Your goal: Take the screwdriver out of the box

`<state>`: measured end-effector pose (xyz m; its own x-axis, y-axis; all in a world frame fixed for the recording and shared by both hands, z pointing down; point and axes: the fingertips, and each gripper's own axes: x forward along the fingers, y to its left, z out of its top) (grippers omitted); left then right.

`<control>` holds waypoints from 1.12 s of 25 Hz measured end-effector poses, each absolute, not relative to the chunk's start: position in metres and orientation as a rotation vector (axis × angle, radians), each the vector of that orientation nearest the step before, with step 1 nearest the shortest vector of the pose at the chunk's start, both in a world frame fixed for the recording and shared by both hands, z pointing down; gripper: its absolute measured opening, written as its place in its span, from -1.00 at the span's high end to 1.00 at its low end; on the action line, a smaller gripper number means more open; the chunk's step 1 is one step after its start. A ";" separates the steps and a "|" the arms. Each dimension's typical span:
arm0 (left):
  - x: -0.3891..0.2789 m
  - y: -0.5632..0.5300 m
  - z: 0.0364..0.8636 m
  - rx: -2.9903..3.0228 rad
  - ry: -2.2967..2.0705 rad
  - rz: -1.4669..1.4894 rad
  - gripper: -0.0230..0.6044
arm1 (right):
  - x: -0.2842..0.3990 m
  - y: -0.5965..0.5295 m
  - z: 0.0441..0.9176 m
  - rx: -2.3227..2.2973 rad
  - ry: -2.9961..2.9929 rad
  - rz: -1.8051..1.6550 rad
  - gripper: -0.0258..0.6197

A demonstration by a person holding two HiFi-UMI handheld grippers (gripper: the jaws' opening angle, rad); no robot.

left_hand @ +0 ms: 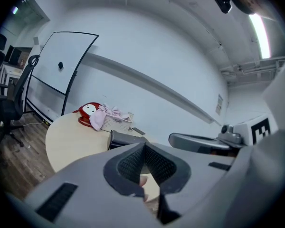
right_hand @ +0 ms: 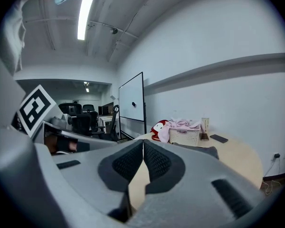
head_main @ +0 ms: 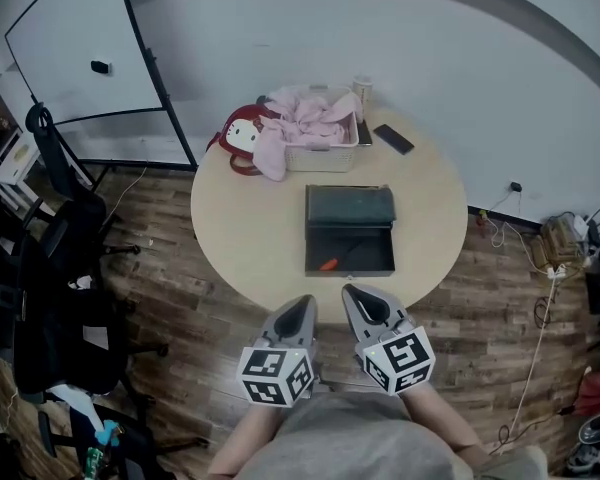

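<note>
The person's grey-shirted torso (head_main: 365, 446) fills the bottom of the head view, and both forearms reach forward from it side by side, held close together. Each hand carries a hand-held gripper that points nearly level, tipped slightly downward, toward the box (head_main: 392, 248).

The left hand-held gripper (head_main: 306, 302) sits on the near side of the box, short of its front wall and apart from it. In the left gripper view its jaws (left_hand: 143, 147) are clenched tip to tip, with nothing gripped between them. The right hand-held gripper (head_main: 349, 290) sits just beside it, also on the near side of the box and not touching it. In the right gripper view its jaws (right_hand: 143, 145) are pressed together and empty.

The box stands open on the round counter (head_main: 245, 233), its lid folded back on the far side. The screwdriver (head_main: 330, 263) lies inside the box, in the near left part of its tray, with the orange handle toward the front wall and the shaft slanting away to the right.

Beyond the box stands a white basket (head_main: 325, 156) heaped with pink cloth. A red bag (head_main: 238, 140) lies to the far left of the box and a dark phone (head_main: 393, 139) to its far right.
</note>
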<state>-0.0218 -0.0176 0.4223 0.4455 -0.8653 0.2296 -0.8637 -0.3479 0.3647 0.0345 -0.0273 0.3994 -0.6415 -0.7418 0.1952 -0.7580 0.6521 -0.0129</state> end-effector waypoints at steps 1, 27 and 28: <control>-0.024 -0.023 0.423 2.272 -1.452 -0.002 0.91 | 0.033 -0.032 0.400 1.237 -2.692 0.136 0.92; -0.044 -0.115 0.463 2.182 -1.432 0.055 0.92 | 0.047 -0.162 0.459 1.066 -2.511 0.147 0.92; -0.044 -0.120 0.465 2.176 -1.437 0.059 0.92 | 0.046 -0.167 0.464 1.029 -2.500 0.142 0.92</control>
<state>-0.0443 -0.1200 0.4648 0.4339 -0.8441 0.3150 -0.8669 -0.2960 0.4010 0.0463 -0.1671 0.4642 -0.6318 -0.6472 0.4266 -0.6915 0.7193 0.0673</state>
